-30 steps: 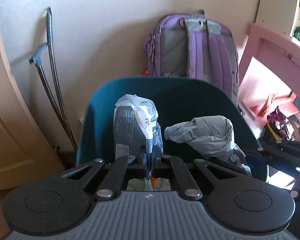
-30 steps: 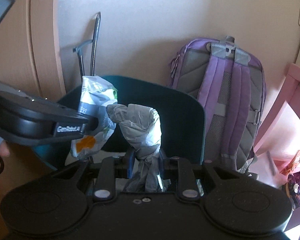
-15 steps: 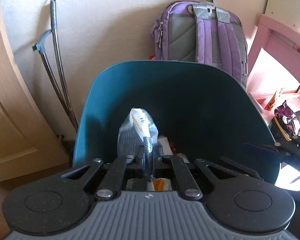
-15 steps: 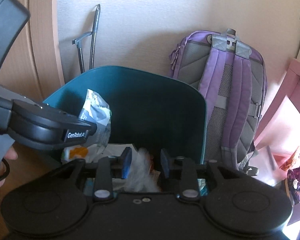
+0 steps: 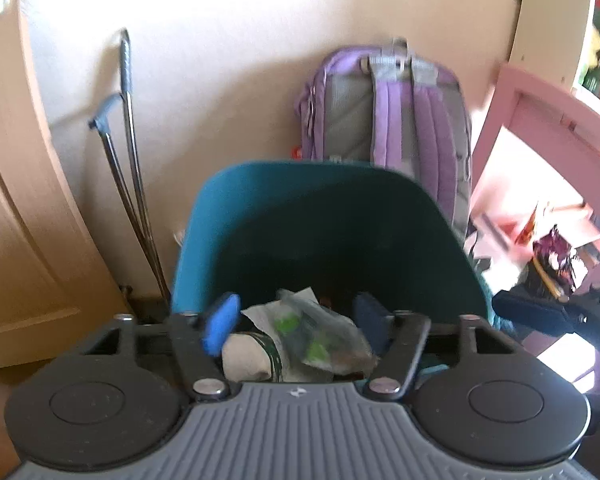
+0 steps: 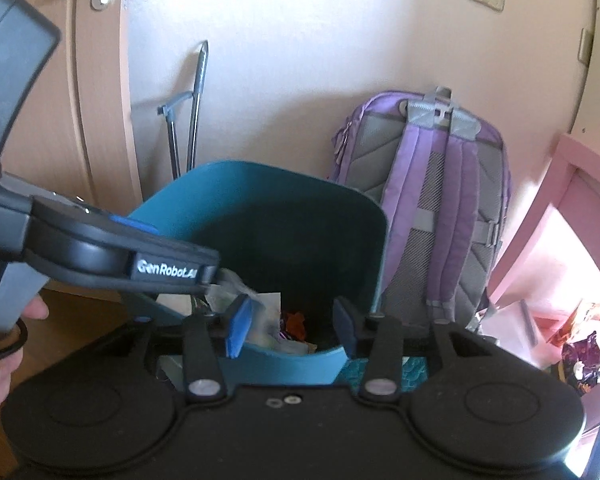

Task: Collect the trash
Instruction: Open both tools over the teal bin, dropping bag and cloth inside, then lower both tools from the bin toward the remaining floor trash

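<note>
Both claws hung over the teal bin [image 5: 204, 240], and both were opening. The left claw [image 5: 296, 320] was wide, with a crinkly wrapper [image 5: 312, 332] lying loose between its fingers, inside the bin. The right claw [image 6: 292, 324] held nothing. A purple backpack [image 6: 432, 208] leaned behind the bin.

A purple backpack [image 5: 388, 108] leans upright against the cream wall [image 6: 320, 40] (straps facing out), a folded metal cane [image 5: 128, 152] beside the wooden door [image 6: 96, 80], pink furniture [image 5: 540, 128] at right.
</note>
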Motion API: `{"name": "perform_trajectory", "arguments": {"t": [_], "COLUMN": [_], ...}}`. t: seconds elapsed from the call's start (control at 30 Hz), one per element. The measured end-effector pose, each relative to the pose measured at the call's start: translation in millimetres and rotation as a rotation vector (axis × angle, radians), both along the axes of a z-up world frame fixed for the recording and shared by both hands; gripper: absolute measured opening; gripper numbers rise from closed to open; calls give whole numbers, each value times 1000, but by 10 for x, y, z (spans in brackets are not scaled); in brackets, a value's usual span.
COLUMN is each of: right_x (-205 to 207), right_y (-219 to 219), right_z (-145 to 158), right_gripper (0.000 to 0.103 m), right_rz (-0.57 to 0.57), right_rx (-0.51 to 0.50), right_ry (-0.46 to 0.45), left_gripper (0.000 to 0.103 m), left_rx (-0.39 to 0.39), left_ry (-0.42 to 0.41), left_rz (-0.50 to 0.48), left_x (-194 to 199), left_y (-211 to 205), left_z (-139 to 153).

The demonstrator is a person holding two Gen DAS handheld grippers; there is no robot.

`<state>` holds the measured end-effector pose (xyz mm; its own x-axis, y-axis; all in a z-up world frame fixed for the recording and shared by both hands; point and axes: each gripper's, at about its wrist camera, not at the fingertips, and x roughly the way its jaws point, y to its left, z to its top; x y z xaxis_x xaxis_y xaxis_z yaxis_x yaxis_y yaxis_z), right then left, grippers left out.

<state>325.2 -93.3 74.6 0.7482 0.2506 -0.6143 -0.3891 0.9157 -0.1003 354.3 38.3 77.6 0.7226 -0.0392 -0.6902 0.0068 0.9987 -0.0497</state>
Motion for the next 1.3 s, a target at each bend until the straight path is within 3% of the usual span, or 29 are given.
{"name": "perform_trajectory", "arguments": {"t": [0.1,0.23,0.47,0.67,0.9,0.97,1.0,1.1,1.3], "right_x": [-146,-353,-709,-949,-1154,-1190,-1216,-1271,-1377], "right_y": [-36,-103,-186,-234,-305,-345,-358,-411,-509], "right_z": [101,232,358,369,222,136,96,-90,-594], "right_gripper": [46,51,56,59,59,59,59,60,60], "right_rz": [2,10,31,42,61,62,63,65,64], "right_rx": [8,25,38,61,79,87,90,88,70], "right_ry": [-11,-32,-57,-48,-12,2,8,23,51], "left_gripper": [68,80,80,82,84,92,102,103,103], "left_rx": [-6,-2,24,-1,-32,-29,-29,-30,-44], "left_ry": [-19,-55,-78,-67,-44,-39,-35,-33,54], "left_rz": [-6,-6,-47,-67,-84,-98,-110,-110,-98], "left_x": [-151,-407,-846,-1154,-1500,-1574,-1606,-1701,-1747], "left_y": [1,20,6,27,100,103,101,105,134], "left_z": [127,265,367,325,100,1,-61,-273,-838]}}
